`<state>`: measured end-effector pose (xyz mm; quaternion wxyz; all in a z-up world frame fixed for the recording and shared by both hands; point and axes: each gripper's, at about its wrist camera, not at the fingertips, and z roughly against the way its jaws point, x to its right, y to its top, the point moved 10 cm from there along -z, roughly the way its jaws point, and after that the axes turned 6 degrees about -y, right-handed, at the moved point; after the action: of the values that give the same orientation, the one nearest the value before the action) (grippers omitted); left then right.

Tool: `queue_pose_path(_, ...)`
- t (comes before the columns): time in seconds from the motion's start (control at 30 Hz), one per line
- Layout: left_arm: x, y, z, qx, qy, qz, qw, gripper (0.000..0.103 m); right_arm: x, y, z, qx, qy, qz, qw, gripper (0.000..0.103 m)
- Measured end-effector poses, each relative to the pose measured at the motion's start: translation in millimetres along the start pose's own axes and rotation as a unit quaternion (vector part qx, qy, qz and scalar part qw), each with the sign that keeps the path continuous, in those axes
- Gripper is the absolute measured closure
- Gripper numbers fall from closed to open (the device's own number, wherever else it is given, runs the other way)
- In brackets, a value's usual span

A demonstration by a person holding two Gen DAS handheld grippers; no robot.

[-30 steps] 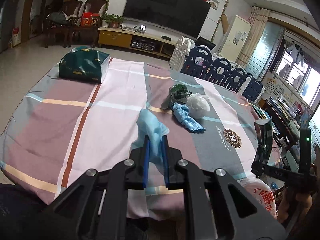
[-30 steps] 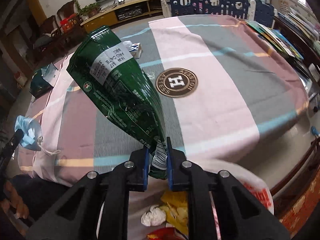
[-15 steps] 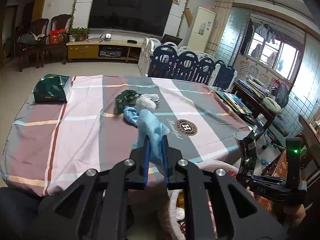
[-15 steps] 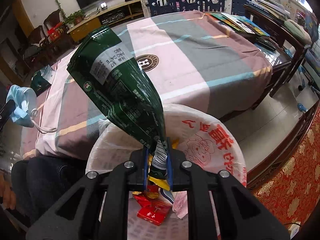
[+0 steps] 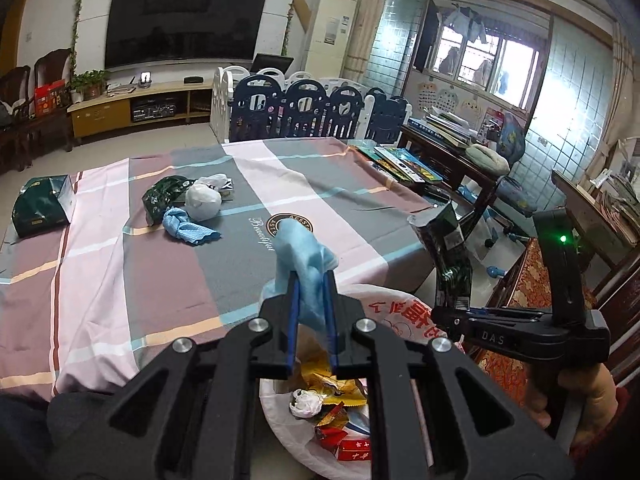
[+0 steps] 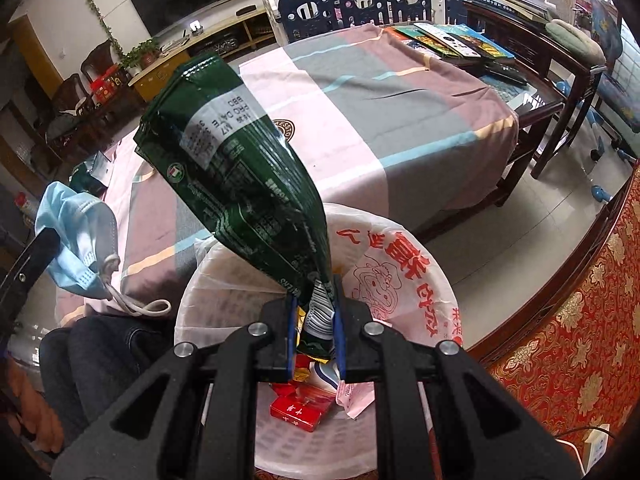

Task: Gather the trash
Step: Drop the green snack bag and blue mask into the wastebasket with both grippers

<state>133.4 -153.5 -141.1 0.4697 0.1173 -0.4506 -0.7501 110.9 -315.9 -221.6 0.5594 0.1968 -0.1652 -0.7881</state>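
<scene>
My left gripper (image 5: 312, 280) is shut on a light blue face mask (image 5: 306, 264) and holds it above the near rim of a white trash bag (image 5: 400, 312). The mask also shows in the right wrist view (image 6: 76, 236), its ear loop hanging. My right gripper (image 6: 313, 304) is shut on a dark green snack bag (image 6: 240, 176) and holds it upright over the trash bag (image 6: 400, 280). That snack bag shows in the left wrist view (image 5: 450, 256) at the right. The trash bag holds wrappers, a red box (image 6: 296, 412) and a crumpled tissue (image 5: 306, 402).
On the striped tablecloth (image 5: 120, 280) lie a blue cloth (image 5: 186, 230), a white plastic wad (image 5: 202, 200), a green wrapper (image 5: 162, 192) and a green pack (image 5: 38, 204) at the far left. A dark wooden table with books (image 5: 416, 164) and a red patterned seat (image 6: 580, 300) stand on the right.
Both grippers have drawn back from the table with their items and now hover over the open trash bag. The table has receded in both views.
</scene>
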Motion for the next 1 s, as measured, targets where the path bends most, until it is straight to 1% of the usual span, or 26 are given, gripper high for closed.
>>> queue_pose_path(0.2, 10, -7, -10, -0.020, -0.005, -0.015, 0.9997, 0.090, 5, -8, -4, -0.012, -0.006, 0.004, 1.000, 0.087)
queue_pose_path(0.33, 15, -11, -13, -0.028, -0.010, -0.022, 0.9993, 0.090, 7, -33, -22, -0.053, -0.017, 0.008, 0.998, 0.086)
queue_pose_path(0.43, 17, -13, -14, -0.031, -0.011, -0.025, 0.9991, 0.090, 12, -45, -33, -0.078, -0.019, -0.002, 0.997, 0.085)
queue_pose_path(0.47, 17, -13, -15, -0.032, -0.012, -0.025, 0.9991, 0.090, 12, -48, -34, -0.084, -0.017, -0.008, 0.996, 0.083)
queue_pose_path(0.5, 17, -15, -15, -0.034, -0.012, -0.026, 0.9990, 0.090, 13, -49, -35, -0.088, -0.016, -0.011, 0.996, 0.079)
queue_pose_path(0.53, 17, -16, -16, -0.036, -0.014, -0.025, 0.9989, 0.090, 13, -50, -35, -0.090, -0.017, -0.013, 0.996, 0.068)
queue_pose_path(0.57, 17, -16, -16, -0.037, -0.015, -0.024, 0.9989, 0.090, 14, -50, -34, -0.091, -0.020, -0.014, 0.996, 0.060)
queue_pose_path(0.6, 17, -16, -17, -0.038, -0.016, -0.024, 0.9988, 0.090, 15, -49, -33, -0.089, -0.022, -0.018, 0.996, 0.046)
queue_pose_path(0.63, 17, -17, -17, -0.040, -0.017, -0.024, 0.9988, 0.090, 17, -47, -31, -0.083, -0.022, -0.026, 0.996, 0.034)
queue_pose_path(0.7, 17, -18, -19, -0.043, -0.021, -0.023, 0.9986, 0.090, 20, -42, -25, -0.070, -0.016, -0.044, 0.996, 0.031)
queue_pose_path(0.8, 21, -22, -22, -0.051, -0.035, -0.024, 0.9978, 0.090, 31, -34, -18, -0.046, -0.009, -0.077, 0.996, 0.031)
queue_pose_path(0.9, 29, -25, -24, -0.058, -0.065, -0.025, 0.9959, 0.089, 43, -25, -9, -0.021, -0.008, -0.107, 0.994, 0.031)
queue_pose_path(0.93, 33, -27, -24, -0.061, -0.073, -0.025, 0.9952, 0.083, 46, -23, -7, -0.015, -0.007, -0.113, 0.993, 0.031)
queue_pose_path(0.97, 35, -29, -25, -0.064, -0.079, -0.027, 0.9945, 0.059, 48, -20, -4, -0.009, -0.006, -0.119, 0.993, 0.031)
queue_pose_path(1.0, 36, -31, -25, -0.065, -0.076, -0.029, 0.9945, 0.029, 50, -17, -3, -0.006, -0.007, -0.123, 0.992, 0.030)
